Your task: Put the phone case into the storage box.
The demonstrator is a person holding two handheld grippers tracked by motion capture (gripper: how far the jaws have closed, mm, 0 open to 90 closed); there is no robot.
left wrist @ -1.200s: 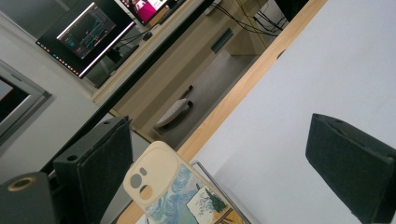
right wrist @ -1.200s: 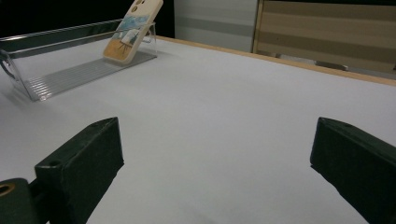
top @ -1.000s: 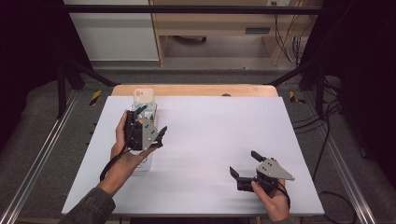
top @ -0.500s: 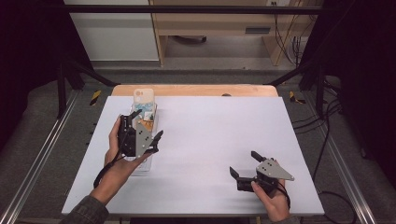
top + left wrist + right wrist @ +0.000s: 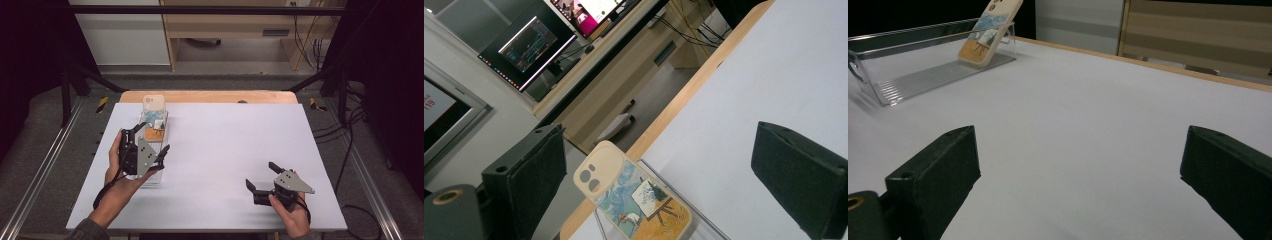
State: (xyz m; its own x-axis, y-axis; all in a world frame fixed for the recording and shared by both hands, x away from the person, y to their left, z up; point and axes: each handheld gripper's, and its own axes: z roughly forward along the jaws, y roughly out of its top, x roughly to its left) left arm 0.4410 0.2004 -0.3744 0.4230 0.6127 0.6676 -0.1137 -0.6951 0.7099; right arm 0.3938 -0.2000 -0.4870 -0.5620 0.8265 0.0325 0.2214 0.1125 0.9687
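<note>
At the left of the white table, the left gripper is held above the near end of a clear plastic tray. Its jaws stand wide apart with nothing between them; the left gripper view confirms the gap. Just beyond it, a phone case leans in the tray's far end, tilted back toward the table's wooden back edge — cream at the top around the camera holes, a painted blue-and-yellow scene below. In the left gripper view the phone case sits between the two jaws but farther off, not touched by either.

Well to the right, near the front edge of the table, the right gripper rests low in the person's right hand — its jaws also spread open and empty, over bare table. From its own view the tray and the leaning phone case lie far off at the upper left.
</note>
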